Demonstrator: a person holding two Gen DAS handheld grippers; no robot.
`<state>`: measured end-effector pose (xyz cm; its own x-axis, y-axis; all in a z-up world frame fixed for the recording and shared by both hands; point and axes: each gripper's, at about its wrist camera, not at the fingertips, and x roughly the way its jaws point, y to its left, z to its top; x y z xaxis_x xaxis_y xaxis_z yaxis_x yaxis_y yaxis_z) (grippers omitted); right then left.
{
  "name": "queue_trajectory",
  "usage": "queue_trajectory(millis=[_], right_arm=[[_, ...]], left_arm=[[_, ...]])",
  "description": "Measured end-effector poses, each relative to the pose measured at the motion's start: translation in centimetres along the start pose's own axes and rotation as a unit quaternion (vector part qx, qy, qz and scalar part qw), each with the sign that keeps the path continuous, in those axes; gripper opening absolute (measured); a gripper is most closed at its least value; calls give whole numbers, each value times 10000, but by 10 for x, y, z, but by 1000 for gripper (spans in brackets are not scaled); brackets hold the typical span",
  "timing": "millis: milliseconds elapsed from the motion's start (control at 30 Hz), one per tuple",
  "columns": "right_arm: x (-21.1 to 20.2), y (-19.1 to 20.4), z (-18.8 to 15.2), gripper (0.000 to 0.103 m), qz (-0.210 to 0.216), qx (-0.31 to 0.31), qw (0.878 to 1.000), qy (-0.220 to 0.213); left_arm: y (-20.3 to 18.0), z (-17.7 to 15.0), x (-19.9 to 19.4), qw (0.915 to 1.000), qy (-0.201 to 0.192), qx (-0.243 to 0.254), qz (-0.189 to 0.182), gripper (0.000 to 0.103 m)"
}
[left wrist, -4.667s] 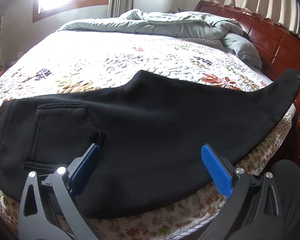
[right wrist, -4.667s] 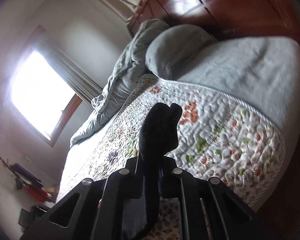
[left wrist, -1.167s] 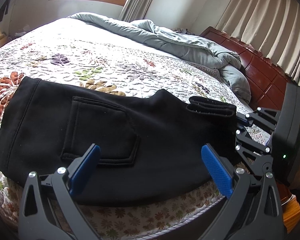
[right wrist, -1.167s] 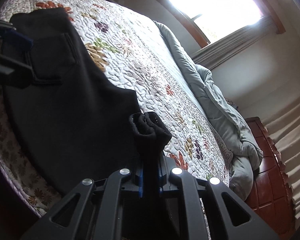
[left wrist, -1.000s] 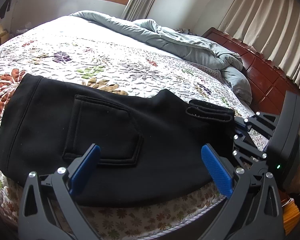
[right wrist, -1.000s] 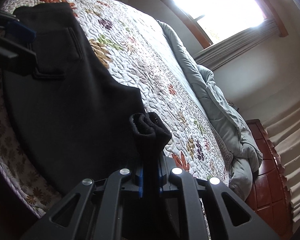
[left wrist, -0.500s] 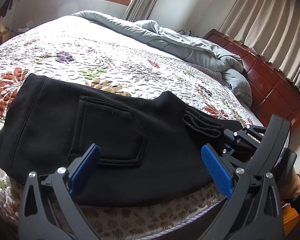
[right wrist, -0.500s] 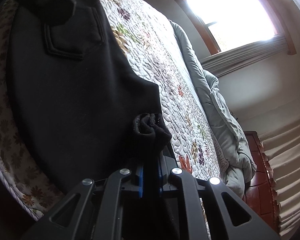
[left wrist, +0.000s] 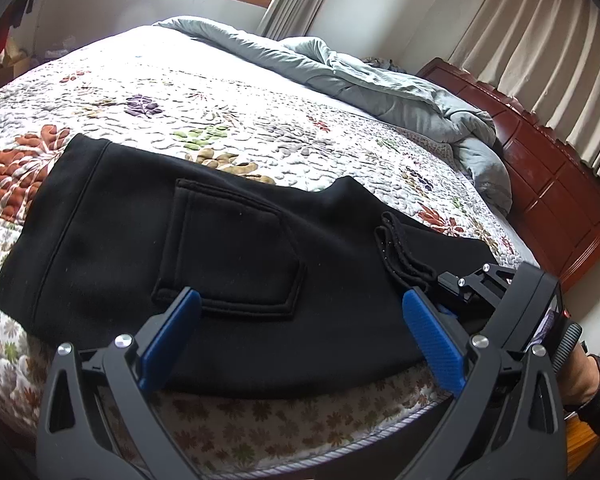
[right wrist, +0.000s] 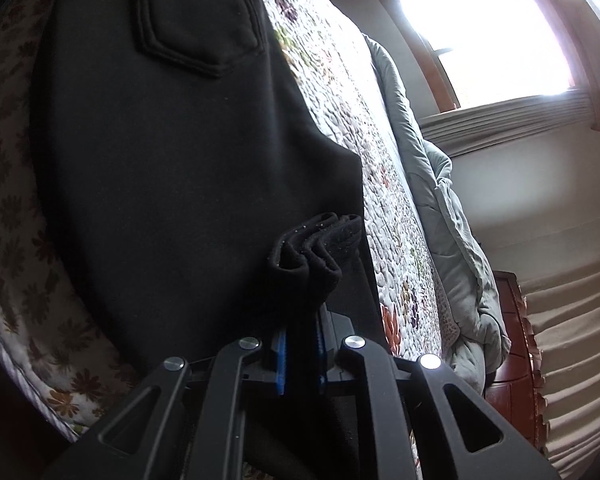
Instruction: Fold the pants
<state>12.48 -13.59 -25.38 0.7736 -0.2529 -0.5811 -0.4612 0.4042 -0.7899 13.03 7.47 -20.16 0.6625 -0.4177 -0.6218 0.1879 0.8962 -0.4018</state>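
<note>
Black pants lie along the near edge of the bed, back pocket up, the legs folded back over the upper part. My right gripper pinches the bunched leg cuffs between its blue pads; its jaws are opening, with the cloth still between them. In the left wrist view the cuffs rest low on the pants at the right, with the right gripper behind them. My left gripper hovers open over the near hem, holding nothing.
The floral quilt covers the bed. A grey duvet is heaped along the far side beside a dark wooden headboard. A person's hand holds the right gripper at the bed's right corner.
The right gripper has sunk and rolled, bringing the cuffs down onto the pants. The left gripper has stayed where it was, still open.
</note>
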Motion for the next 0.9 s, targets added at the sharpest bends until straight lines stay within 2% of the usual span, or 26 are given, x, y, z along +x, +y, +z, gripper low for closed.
queue_trajectory(millis=[100,167,300,367,433,467,567,700,733,833,900], right_arm=[[-5,4,-1,18,-14,-124,9999,-30],[-14,5,-3,34,129,-126,9998,-116],[-44,1,-10,35,414,-78,9985,-363],[-57,-11,-14,35,841,138,9953,-460],[-62,-40,-18,35,1420,824,9852,-486],[-56,-61,-21,35,1730,1316,9752,-431],[-20,-102,-30,33,2112,2253,9511,-94],[27,-99,-33,28,2679,2392,9321,471],[32,-93,-34,25,2820,2333,9291,540],[26,-84,-32,11,2914,2109,9320,443],[22,-81,-30,10,3018,1918,9329,423]], left_arm=[[0,-1,-5,10000,-18,-63,25,100],[-2,0,-9,10000,-52,-69,50,100],[-8,2,-19,9999,-79,-58,54,100],[-10,4,-25,9999,-102,-116,40,100],[-9,3,-29,9996,-73,-260,41,100],[-8,3,-29,9994,-37,-335,53,100],[-3,0,-29,9981,96,-607,29,100],[2,-6,-30,9972,204,-721,75,100],[3,-7,-30,9967,241,-773,85,100],[9,-13,-30,9943,343,-1002,109,100],[15,-13,-33,9918,330,-1227,133,100]])
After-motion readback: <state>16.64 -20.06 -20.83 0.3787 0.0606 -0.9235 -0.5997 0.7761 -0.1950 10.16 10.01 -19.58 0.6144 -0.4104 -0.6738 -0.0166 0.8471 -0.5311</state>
